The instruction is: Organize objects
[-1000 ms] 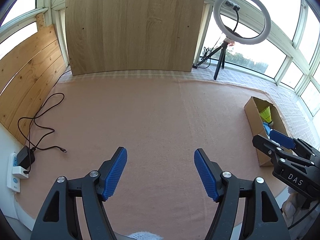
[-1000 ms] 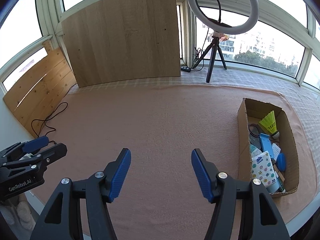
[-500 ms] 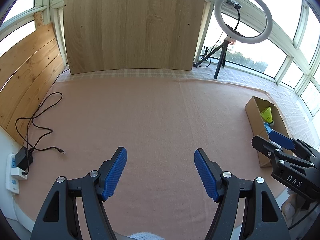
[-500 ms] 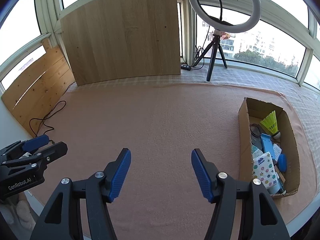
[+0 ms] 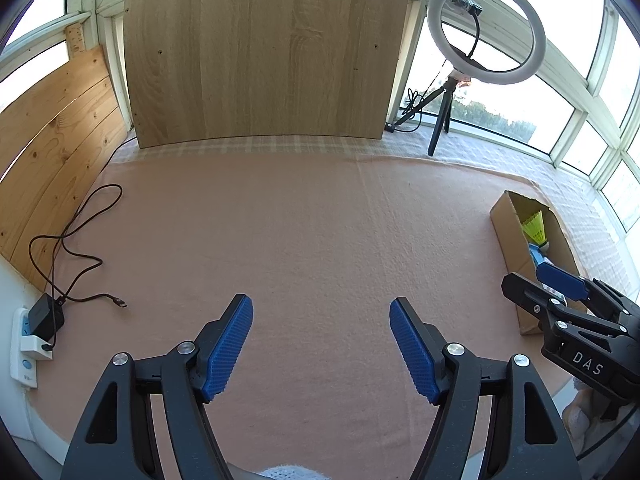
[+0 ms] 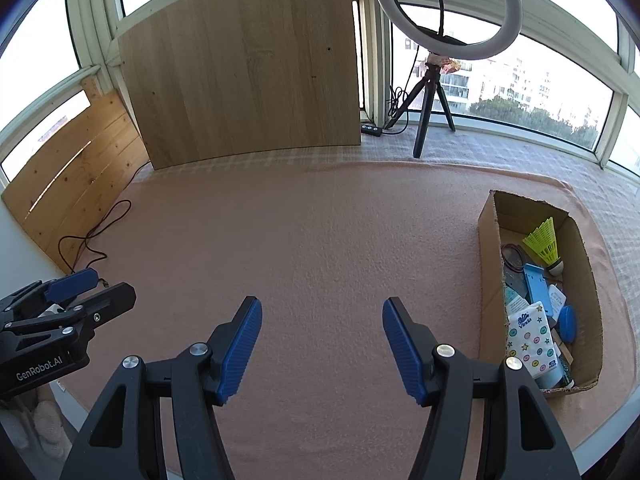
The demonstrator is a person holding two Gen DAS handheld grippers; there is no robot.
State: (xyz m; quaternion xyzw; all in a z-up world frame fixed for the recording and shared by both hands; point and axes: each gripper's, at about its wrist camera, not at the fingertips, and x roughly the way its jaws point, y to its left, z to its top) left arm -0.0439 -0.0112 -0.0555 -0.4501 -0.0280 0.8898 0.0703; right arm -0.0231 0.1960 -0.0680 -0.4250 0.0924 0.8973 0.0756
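A cardboard box [image 6: 489, 280] sits at the right edge of the blanket [image 6: 320, 248], holding a shuttlecock [image 6: 545, 242] at its far end and a tissue pack [image 6: 530, 340] nearer. A ring light [image 6: 448, 8] stands behind, right of the upright wooden board [image 6: 240, 68]. A cable [image 5: 72, 232] lies at left.

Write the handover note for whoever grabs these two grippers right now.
Left gripper: fingers open, holding nothing.
Right gripper: fingers open, holding nothing.
Cardboard box, on the pink blanket at its right side, holds the yellow shuttlecock, tissue pack, blue lid-like piece and other small things.
Done: no loose objects are visible outside the box.
Left: nothing obvious; check outside the views.
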